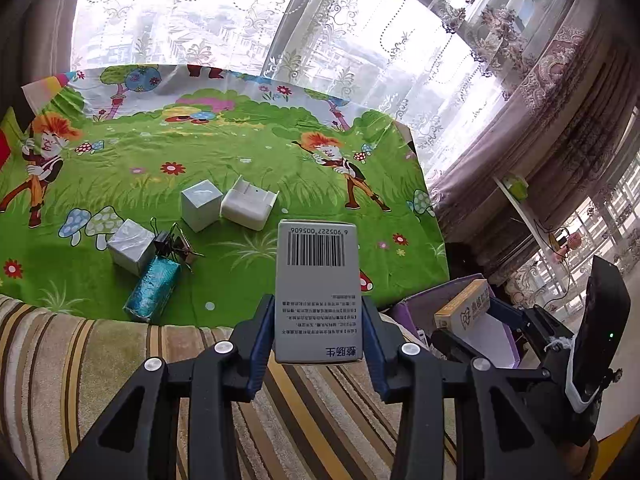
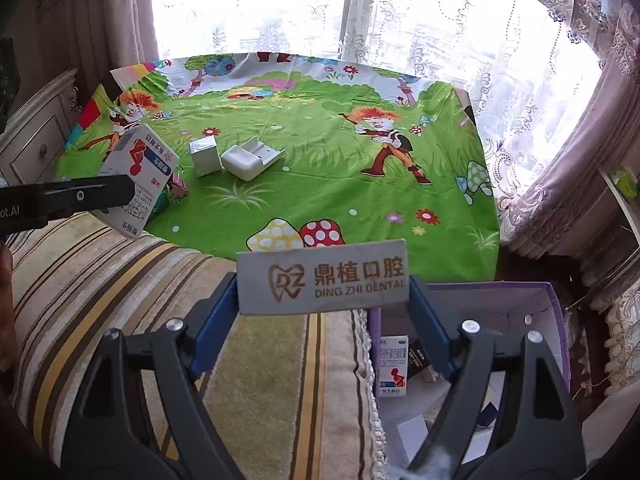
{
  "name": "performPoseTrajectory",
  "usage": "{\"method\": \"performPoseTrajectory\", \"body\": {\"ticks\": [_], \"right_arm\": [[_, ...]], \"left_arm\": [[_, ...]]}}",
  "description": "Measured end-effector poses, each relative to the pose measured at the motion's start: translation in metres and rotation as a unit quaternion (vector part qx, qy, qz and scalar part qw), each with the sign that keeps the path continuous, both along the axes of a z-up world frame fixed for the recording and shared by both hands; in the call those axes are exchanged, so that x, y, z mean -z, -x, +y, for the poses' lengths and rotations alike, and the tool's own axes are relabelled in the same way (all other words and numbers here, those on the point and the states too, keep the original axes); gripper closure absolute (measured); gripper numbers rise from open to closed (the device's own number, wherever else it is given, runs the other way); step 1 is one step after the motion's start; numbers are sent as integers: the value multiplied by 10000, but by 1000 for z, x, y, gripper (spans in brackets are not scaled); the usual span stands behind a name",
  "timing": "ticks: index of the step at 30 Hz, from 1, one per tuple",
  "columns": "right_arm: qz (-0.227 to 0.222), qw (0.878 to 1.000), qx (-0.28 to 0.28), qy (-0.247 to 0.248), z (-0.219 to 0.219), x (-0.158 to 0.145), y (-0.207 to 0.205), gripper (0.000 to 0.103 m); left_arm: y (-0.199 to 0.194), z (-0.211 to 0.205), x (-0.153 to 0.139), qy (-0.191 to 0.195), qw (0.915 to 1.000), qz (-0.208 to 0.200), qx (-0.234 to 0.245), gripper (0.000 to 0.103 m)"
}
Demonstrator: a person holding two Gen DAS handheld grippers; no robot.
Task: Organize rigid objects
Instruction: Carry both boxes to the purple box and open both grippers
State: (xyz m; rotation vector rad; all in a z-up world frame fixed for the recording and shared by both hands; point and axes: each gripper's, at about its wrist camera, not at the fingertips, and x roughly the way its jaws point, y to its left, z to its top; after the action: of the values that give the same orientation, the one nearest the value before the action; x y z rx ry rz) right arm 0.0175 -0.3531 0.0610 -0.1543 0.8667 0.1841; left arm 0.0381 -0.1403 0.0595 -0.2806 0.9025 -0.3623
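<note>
Nearest the left wrist camera, the left gripper (image 1: 318, 330) has its 2 blue-padded fingers (image 1: 262, 334) drawn in narrow and clamped on the long sides of a grey medicine box (image 1: 316, 280). The box stands on end between them, barcode at its far end, printed text upside down. In the right wrist view the same box (image 2: 138, 176) shows its white, red and blue front, tilted, held over the near left edge of the green cartoon cloth (image 2: 320, 184).

The right gripper (image 2: 322, 312) stands much wider. Its blue pads (image 2: 214, 320) press on the 2 short ends of a flat dental box (image 2: 322, 282) lying crosswise, the lettering "DING ZHI DENTAL" facing the camera. From the left wrist view that box (image 1: 462, 312) hangs over a purple bin (image 1: 424, 312).

The purple bin (image 2: 556, 320) sits beside the striped cushion (image 2: 256, 380), below the cloth's near right corner; a few small packets lie inside, among them another white medicine carton (image 2: 394, 368).

Still on the cloth: a white cube (image 1: 201, 204) touching an open white case (image 1: 248, 204), and nearer the edge a silver cube (image 1: 130, 246), black binder clips (image 1: 172, 244) and a teal wrapped block (image 1: 152, 292) close together.
</note>
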Motion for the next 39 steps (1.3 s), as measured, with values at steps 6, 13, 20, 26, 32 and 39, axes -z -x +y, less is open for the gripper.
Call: {"method": "performPoseTrajectory", "body": {"ticks": [6,13,20,26,32,39], "right_arm": [[-113,9995,286,-93,-31,-7,19,19],[-130,9975,673,-173,-68,-7,30,19],[-262,9921,1216,-171,-113,-20,40,19],[-167,9889,1471,-102,-135,-18,44,19],[-94,9861,1657,-116,-149,-10,53,19],[-55,9830,1816,-248,-164,-7,58,17]], "left_arm": [[8,-32,3,165,9982,183,538,61],[17,-60,1,268,9944,213,1003,61],[21,-90,3,483,9866,271,1535,61],[32,-115,1,652,9756,221,2084,61],[40,-142,3,613,9651,282,2528,61],[46,-166,10,485,9564,450,2845,43]]}}
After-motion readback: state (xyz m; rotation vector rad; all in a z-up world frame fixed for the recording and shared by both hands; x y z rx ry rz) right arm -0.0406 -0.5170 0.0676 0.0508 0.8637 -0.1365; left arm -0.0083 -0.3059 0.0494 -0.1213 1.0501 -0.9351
